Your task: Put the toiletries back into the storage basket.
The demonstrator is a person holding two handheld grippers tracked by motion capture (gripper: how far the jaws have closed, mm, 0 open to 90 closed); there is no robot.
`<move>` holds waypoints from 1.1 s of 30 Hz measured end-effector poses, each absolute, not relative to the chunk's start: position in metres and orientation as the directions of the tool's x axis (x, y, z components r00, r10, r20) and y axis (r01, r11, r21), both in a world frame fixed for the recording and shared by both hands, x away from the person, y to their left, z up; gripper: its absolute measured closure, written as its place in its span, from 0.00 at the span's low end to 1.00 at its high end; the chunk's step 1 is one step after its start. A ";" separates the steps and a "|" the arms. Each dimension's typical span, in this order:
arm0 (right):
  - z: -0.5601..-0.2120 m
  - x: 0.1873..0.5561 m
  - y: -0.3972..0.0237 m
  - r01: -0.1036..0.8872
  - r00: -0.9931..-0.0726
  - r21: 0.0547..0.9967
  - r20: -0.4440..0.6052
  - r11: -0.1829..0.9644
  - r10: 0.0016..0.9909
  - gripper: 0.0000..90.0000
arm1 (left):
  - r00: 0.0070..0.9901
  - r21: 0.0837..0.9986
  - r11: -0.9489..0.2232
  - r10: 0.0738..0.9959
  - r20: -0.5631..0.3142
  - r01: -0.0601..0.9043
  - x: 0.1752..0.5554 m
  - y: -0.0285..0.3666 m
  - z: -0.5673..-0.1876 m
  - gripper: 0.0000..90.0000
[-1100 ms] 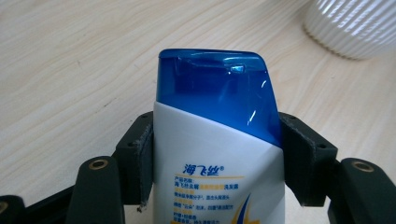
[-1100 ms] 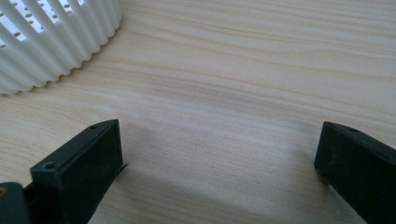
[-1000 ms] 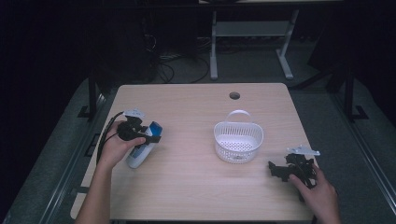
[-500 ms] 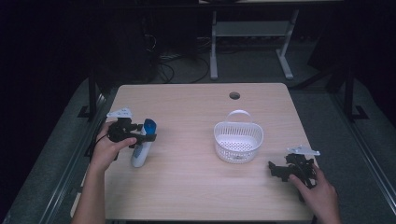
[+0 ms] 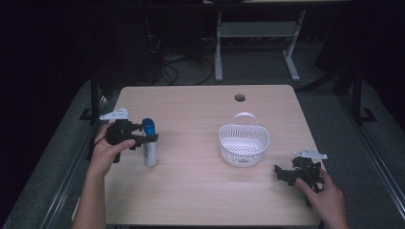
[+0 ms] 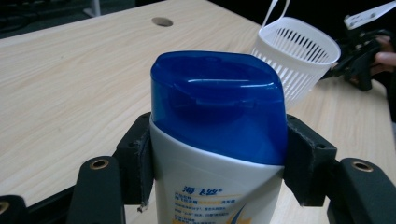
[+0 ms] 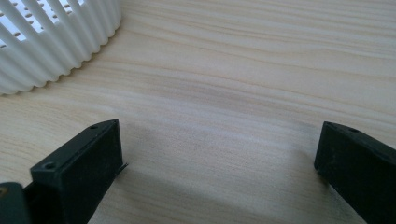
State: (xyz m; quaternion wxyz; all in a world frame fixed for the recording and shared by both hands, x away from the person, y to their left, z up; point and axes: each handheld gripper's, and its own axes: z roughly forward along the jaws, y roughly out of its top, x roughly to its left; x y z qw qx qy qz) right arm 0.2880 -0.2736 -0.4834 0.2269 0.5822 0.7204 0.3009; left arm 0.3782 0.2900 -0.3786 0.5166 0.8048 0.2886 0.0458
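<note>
A white bottle with a blue cap (image 5: pixel 150 153) stands roughly upright at the table's left side. My left gripper (image 5: pixel 147 138) is shut on it from the left, just below the cap. In the left gripper view both pads (image 6: pixel 137 161) press the bottle (image 6: pixel 217 116) at its shoulder. Whether its base rests on the table I cannot tell. My right gripper (image 5: pixel 282 174) lies low at the table's right front, open, with bare wood between its jaws (image 7: pixel 219 149). A white slatted basket (image 5: pixel 243 143) with a handle sits right of centre.
The basket (image 7: pixel 51 42) is just beyond and to the left of my right gripper. A round cable hole (image 5: pixel 239 98) sits near the far edge of the table (image 5: pixel 191 191). A desk frame and cables stand on the dark floor beyond.
My left hand has drawn back to the left and lifted a little, bringing the bottle from a slant to nearly upright. The right gripper and basket have stayed put.
</note>
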 end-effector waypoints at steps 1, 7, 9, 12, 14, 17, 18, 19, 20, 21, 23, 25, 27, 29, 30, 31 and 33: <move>-0.483 0.288 -0.274 0.702 -0.219 0.698 0.023 0.141 0.975 0.01 | 0.830 0.861 -0.294 0.509 -0.227 0.415 0.378 0.289 -0.378 0.41; -0.483 0.288 -0.274 0.702 -0.219 0.698 0.023 0.141 0.975 0.01 | 0.841 0.877 -0.270 0.490 -0.230 0.398 0.380 0.284 -0.374 0.41; -0.483 0.288 -0.274 0.702 -0.219 0.698 0.023 0.141 0.975 0.01 | 0.843 0.879 -0.266 0.484 -0.234 0.396 0.380 0.282 -0.372 0.41; -0.483 0.288 -0.274 0.702 -0.219 0.698 0.023 0.141 0.975 0.01 | 0.848 0.886 -0.258 0.478 -0.229 0.385 0.379 0.278 -0.370 0.41; -0.483 0.288 -0.274 0.702 -0.219 0.698 0.023 0.141 0.975 0.01 | 0.852 0.889 -0.259 0.474 -0.223 0.377 0.379 0.276 -0.368 0.41; -0.483 0.288 -0.274 0.702 -0.219 0.698 0.023 0.141 0.975 0.01 | 0.859 0.897 -0.255 0.466 -0.213 0.361 0.379 0.272 -0.364 0.41; -0.483 0.288 -0.274 0.702 -0.219 0.698 0.023 0.141 0.975 0.01 | 0.859 0.897 -0.255 0.466 -0.213 0.361 0.379 0.272 -0.364 0.41; -0.483 0.288 -0.274 0.702 -0.219 0.698 0.023 0.141 0.975 0.01 | 0.864 0.901 -0.255 0.459 -0.208 0.352 0.378 0.269 -0.362 0.41; -0.483 0.288 -0.274 0.702 -0.219 0.698 0.023 0.141 0.975 0.01 | 0.866 0.902 -0.255 0.456 -0.207 0.350 0.378 0.268 -0.360 0.41; -0.483 0.288 -0.274 0.702 -0.219 0.698 0.023 0.141 0.975 0.01 | 0.868 0.902 -0.257 0.452 -0.204 0.346 0.377 0.266 -0.359 0.41; -0.483 0.288 -0.274 0.702 -0.220 0.698 0.024 0.141 0.975 0.01 | 0.871 0.903 -0.265 0.450 -0.195 0.339 0.377 0.263 -0.356 0.41; -0.483 0.288 -0.274 0.702 -0.220 0.698 0.024 0.141 0.975 0.01 | 0.873 0.904 -0.268 0.449 -0.190 0.334 0.376 0.262 -0.354 0.41; -0.483 0.288 -0.274 0.702 -0.219 0.698 0.024 0.141 0.975 0.01 | 0.875 0.908 -0.266 0.449 -0.181 0.325 0.376 0.257 -0.350 0.41; -0.483 0.288 -0.274 0.702 -0.219 0.698 0.024 0.141 0.975 0.01 | 0.880 0.910 -0.264 0.440 -0.180 0.318 0.376 0.255 -0.348 0.41; -0.483 0.288 -0.274 0.702 -0.219 0.698 0.024 0.141 0.975 0.01 | 0.883 0.911 -0.265 0.434 -0.180 0.316 0.376 0.253 -0.347 0.41; -0.483 0.288 -0.274 0.702 -0.219 0.698 0.024 0.141 0.975 0.01 | 0.885 0.911 -0.268 0.432 -0.176 0.312 0.376 0.251 -0.346 0.41; -0.483 0.288 -0.274 0.702 -0.219 0.698 0.022 0.142 0.975 0.01 | 0.886 0.912 -0.271 0.430 -0.172 0.308 0.376 0.249 -0.345 0.41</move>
